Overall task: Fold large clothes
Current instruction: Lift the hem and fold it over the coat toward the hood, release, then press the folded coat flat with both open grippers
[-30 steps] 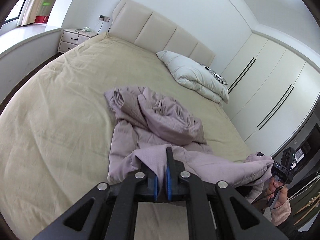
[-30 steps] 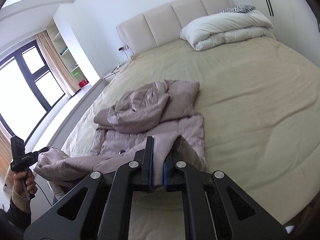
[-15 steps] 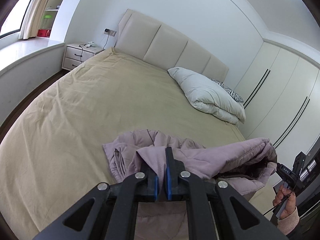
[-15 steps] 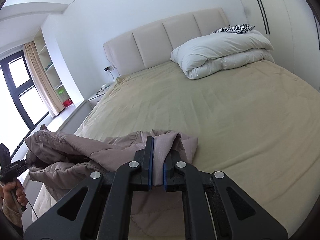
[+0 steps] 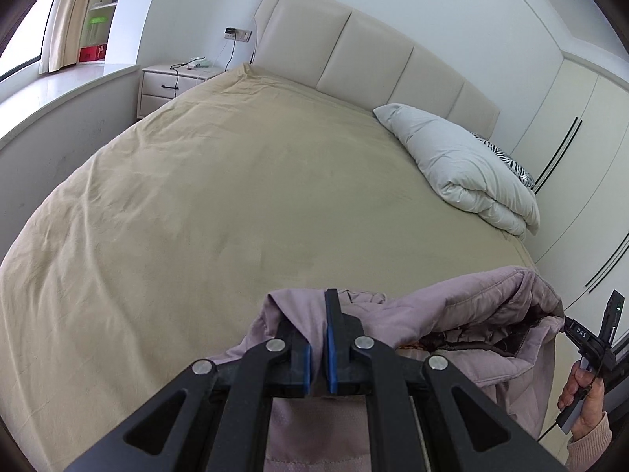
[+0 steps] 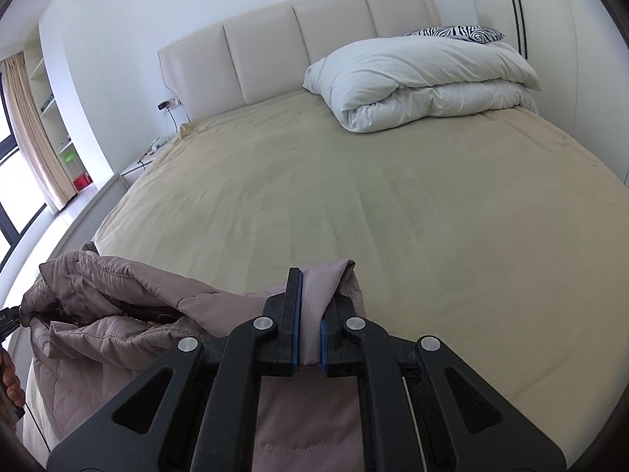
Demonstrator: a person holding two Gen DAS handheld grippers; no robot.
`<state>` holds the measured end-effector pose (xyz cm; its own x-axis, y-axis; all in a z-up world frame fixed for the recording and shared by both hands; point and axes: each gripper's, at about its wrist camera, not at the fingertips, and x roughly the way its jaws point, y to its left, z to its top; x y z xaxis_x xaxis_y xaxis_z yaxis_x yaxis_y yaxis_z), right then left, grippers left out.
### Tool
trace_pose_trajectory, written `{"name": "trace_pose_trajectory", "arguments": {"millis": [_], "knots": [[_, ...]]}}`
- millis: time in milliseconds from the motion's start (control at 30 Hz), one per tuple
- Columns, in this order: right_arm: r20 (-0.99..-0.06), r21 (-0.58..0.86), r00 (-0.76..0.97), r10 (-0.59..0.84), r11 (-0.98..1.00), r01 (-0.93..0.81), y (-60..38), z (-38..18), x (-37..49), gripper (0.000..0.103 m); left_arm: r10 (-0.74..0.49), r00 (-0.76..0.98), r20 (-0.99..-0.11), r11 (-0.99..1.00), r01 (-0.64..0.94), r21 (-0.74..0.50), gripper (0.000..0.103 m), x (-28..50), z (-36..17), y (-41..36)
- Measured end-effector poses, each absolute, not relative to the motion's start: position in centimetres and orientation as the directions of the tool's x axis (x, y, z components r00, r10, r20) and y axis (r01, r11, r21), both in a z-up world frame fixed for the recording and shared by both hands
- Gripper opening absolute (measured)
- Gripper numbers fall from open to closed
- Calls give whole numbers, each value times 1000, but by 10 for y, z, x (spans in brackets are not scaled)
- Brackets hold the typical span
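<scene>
Beige-covered bed fills the room as the left claw and right claw each pinch a mauve quilted jacket above its foot edge.

— What do we count here?
— One mauve jacket, one bed, one folded duvet, one striped pillow (mostly hidden), one nightstand.
— And we hold two grippers.
</scene>
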<state>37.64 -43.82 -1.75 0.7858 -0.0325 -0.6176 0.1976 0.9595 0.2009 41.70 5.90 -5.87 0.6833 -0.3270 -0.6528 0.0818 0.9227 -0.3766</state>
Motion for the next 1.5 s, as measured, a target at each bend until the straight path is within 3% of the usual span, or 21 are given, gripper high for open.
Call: {"name": "trace_pose_trajectory", "arguments": {"millis": [200,400,500,567,600,667,733,767,800,867,1000,1100,1200,1267,1400,1500], "knots": [[-679,275,734,-3,926,259,-450,-70,439,8,-314,615,-724,924,23,-381,13,450,-101,56],[-687,293,726,30,926,239,-450,-89,454,11,-286,641,-713,937,32,-347,15,439,-85,51],[-652,349,755,77,914,209,-460,-82,443,14,-284,677,-679,934,37,-354,29,427,-64,53],[-635,375,766,100,907,192,-466,-74,437,16,-253,726,-639,941,32,-336,59,416,-47,55],[-629,377,771,104,907,186,-468,-68,433,19,-241,758,-606,943,35,-331,65,409,-37,56],[-600,403,790,129,901,159,-465,-60,426,35,-227,797,-559,944,38,-329,70,398,-20,58],[-539,472,822,183,874,115,-465,-53,417,96,-221,808,-546,953,60,-298,70,390,-11,51],[-498,515,839,221,853,81,-465,-50,409,103,-217,805,-552,962,80,-261,70,387,-9,41],[-468,545,849,247,837,56,-463,-47,406,103,-209,803,-559,971,102,-216,70,384,-9,29],[-504,527,826,252,848,63,-450,-45,406,103,-181,797,-576,983,149,-103,70,376,-16,1],[-649,288,734,199,958,-5,-377,-47,404,103,-137,776,-616,970,232,76,70,362,-46,-55],[-708,161,688,159,985,-62,-325,-60,402,91,-88,739,-668,952,260,162,70,370,-79,-80],[-781,102,614,115,993,-55,-298,-87,413,70,-32,713,-700,960,218,178,72,392,-106,-79],[-803,55,594,44,998,1,-295,-105,419,70,-30,685,-728,976,178,127,74,412,-114,-68],[-839,145,539,79,986,81,-311,-135,452,71,-32,645,-764,987,143,80,78,439,-131,-60],[-844,88,535,38,994,68,-304,-147,469,76,-22,638,-770,988,129,79,79,449,-140,-61]]}}
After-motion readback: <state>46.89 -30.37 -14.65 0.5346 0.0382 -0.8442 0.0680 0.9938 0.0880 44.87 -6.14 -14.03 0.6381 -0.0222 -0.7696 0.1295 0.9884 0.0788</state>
